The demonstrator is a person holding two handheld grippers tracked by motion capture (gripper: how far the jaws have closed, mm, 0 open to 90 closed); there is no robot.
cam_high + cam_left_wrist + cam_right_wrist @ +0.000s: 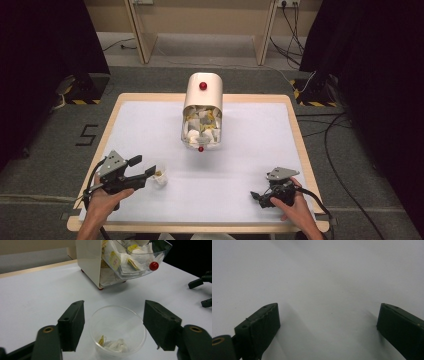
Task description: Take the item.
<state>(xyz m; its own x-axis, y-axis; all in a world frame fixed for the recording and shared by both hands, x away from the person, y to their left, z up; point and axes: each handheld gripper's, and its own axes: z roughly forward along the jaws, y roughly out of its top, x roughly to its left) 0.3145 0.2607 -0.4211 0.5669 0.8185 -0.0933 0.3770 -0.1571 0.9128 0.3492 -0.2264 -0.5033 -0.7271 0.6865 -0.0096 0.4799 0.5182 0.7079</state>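
Clear plastic cup (117, 330) sits between the wide-open left gripper (113, 323), untouched; right gripper (328, 325) gapes, empty.

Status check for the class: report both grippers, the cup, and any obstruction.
Left gripper open, jaws either side of clear cup, teabag inside. Right gripper open over bare table. No obstruction seen.

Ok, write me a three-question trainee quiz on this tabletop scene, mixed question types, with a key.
1. True or false: the left gripper is shut on the clear cup.
2. What lies in the cup? A) a tea bag B) a spoon C) nothing
3. Fill in: the knob on the dispenser drawer is ____ in colour.

Key: 1 false, its jaws stand open on either side of the cup; 2 A; 3 red.
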